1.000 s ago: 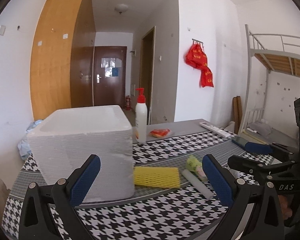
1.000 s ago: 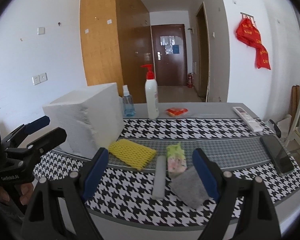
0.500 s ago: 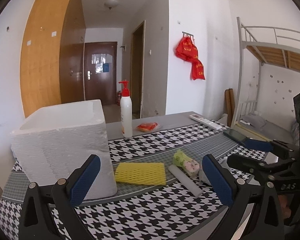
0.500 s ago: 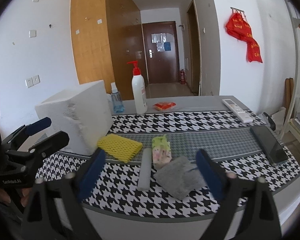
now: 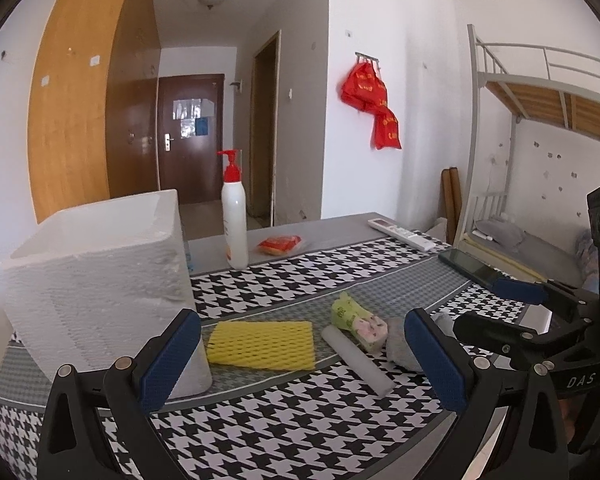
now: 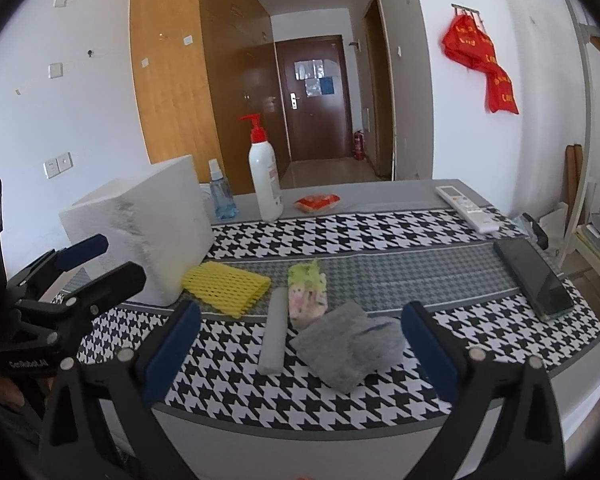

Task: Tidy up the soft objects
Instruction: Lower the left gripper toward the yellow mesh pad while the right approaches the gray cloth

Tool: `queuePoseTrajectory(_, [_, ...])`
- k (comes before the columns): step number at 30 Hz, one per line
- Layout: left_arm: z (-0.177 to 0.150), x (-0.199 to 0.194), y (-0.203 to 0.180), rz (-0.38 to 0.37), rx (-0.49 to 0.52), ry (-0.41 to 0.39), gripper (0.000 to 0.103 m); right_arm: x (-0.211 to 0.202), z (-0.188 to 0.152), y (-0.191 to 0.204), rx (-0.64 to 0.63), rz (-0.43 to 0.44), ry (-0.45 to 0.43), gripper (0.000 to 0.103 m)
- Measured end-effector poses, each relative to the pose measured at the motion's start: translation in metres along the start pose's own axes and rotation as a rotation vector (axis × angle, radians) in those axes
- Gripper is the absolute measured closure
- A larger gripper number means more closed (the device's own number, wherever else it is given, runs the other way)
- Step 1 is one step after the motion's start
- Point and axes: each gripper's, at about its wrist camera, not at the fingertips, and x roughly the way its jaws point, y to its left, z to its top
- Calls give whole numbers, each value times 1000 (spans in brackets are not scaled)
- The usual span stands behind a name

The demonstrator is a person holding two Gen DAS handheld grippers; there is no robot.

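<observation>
Both grippers, left (image 5: pixel 300 360) and right (image 6: pixel 296 352), gape empty near the table's (image 6: pixel 380 416) front edge. The grey cloth (image 6: pixel 350 344) looks light and limp; pinch its bunched middle.

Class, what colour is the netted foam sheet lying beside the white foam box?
Yellow. The netted foam sheet shows best in the left wrist view, by the white foam box.

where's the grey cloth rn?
In the right wrist view the grey cloth lies near the table's front edge, just ahead of the open right gripper, beside the white foam stick.
</observation>
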Motion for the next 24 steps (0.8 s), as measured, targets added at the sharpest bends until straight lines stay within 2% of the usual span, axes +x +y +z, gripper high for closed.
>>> queuePoseTrajectory(12, [-2, 15, -5, -7, 1, 28, 1, 9, -3, -16, 36, -31, 22, 1])
queuePoseTrajectory(24, [-2, 24, -7, 0, 7, 40, 1, 17, -3, -26, 81, 3, 47, 1])
